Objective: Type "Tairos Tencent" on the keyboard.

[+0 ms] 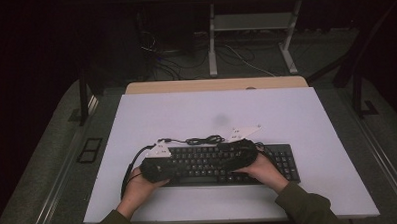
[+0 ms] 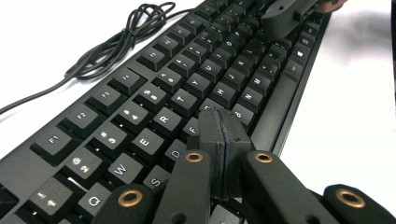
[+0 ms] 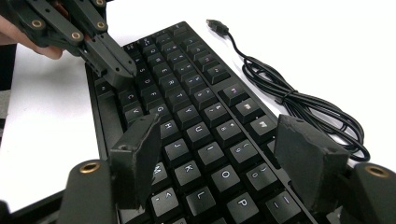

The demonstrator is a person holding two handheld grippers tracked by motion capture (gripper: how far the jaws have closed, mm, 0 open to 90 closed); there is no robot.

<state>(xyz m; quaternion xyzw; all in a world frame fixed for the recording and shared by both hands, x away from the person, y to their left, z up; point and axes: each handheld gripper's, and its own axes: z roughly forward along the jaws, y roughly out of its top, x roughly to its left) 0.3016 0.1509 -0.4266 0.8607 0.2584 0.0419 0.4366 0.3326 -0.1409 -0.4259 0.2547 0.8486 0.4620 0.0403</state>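
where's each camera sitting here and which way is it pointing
High view: above the person's side, looking forward and down at the white table and keyboard; both forearms and hands show.
Left gripper view: on the left tool, jaws shut, looking along the letter keys to the right tool.
Right gripper view: on the right tool, jaws apart, looking back toward the left tool.
All share the keyboard and its coiled cable.

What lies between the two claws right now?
A stretch of the keyboard's letter keys and nothing else, seen in both gripper views: the left claw shut over the left-hand letters, the right claw open above the right-hand ones.
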